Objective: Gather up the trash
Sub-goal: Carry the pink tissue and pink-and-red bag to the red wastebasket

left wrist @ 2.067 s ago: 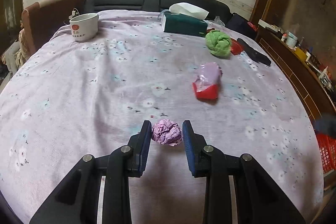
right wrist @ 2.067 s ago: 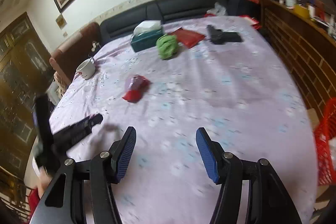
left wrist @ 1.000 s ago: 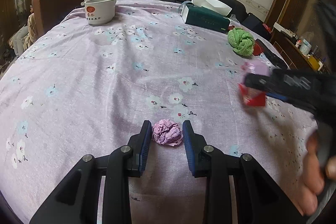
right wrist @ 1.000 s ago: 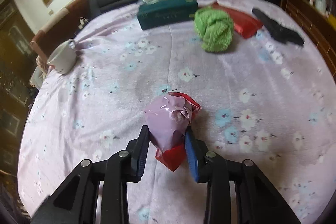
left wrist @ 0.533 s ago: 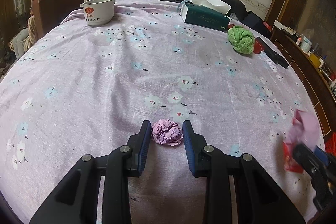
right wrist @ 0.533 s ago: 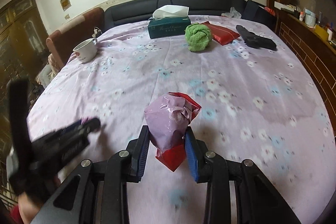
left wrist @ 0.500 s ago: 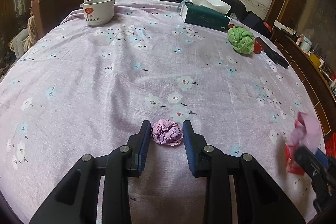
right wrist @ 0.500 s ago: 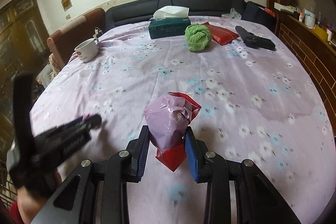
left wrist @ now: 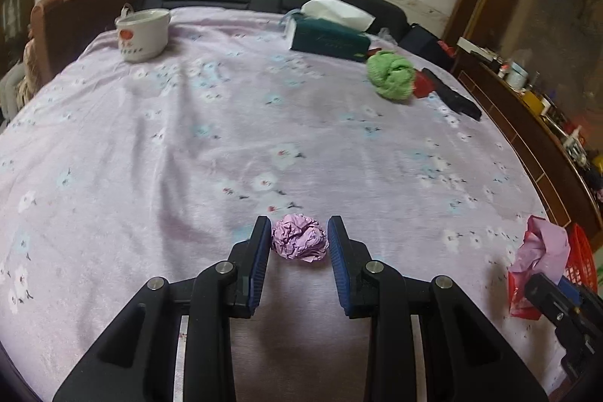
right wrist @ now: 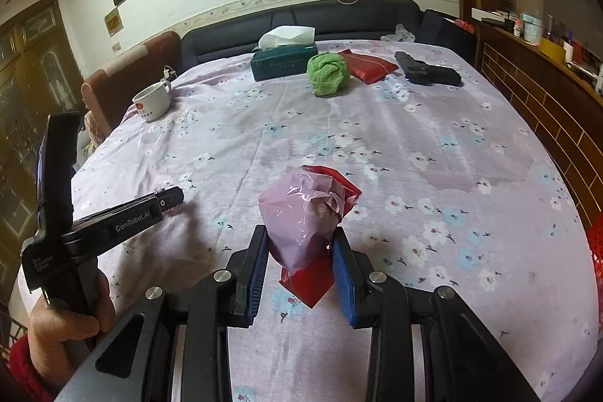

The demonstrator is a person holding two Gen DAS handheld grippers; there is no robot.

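A: Lilac crumpled paper ball [left wrist: 299, 243] is listed between the fingers of the left gripper [left wrist: 299, 243], on the flowered purple cloth [left wrist: 188, 145]. Is it pinched?

B: The left pad is seen just at the ball; a thin gap is seen at the right pad. The jaws are set close about it; a firm pinch cannot be confirmed.

A: Item two?

B: Pink-and-red plastic wrapper [right wrist: 309, 225], clamped between the blue pads of the right gripper [right wrist: 301, 251] and held clear of the cloth. Its red lower corner is partly hidden behind the right finger.

A: Anything cut off?

B: In the left wrist view the wrapper is seen at the right edge beside a red basket [left wrist: 582, 259], whose far side is cropped by the frame.

A: Hand pose?

B: The left hand [right wrist: 71, 323] is seen wrapped around its gripper's handle, red cuff at the wrist, the tool angled low toward the cloth. The right hand is not shown.
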